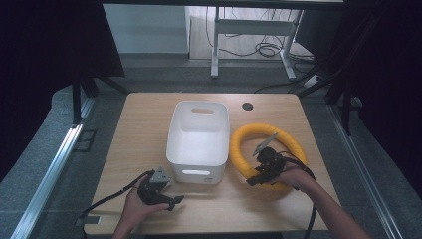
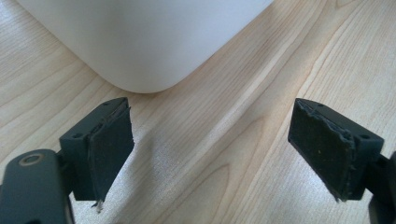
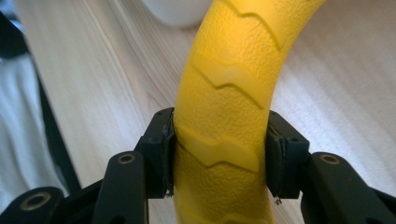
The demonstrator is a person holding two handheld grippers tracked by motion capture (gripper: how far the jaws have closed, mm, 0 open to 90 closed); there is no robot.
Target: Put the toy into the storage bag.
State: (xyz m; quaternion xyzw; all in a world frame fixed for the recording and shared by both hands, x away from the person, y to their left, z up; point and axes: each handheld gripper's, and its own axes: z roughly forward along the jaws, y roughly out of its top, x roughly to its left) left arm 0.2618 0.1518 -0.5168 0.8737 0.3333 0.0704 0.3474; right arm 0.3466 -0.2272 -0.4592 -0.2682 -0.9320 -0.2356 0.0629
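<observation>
Left gripper (image 1: 166, 198) sits low on the worktop (image 1: 144, 124) at the near edge, jaws wide, nothing between them, just in front of the white bin (image 1: 198, 139). Right gripper (image 1: 259, 172) is clamped across the near arc of the yellow ring (image 3: 229, 93), pads (image 3: 167, 154) tight on both flanks. Ring lies right of the bin, just beside it. Likely step: lift ring into bin. Keep the grip square, raise until the far arc clears the rim, then swing over.
</observation>
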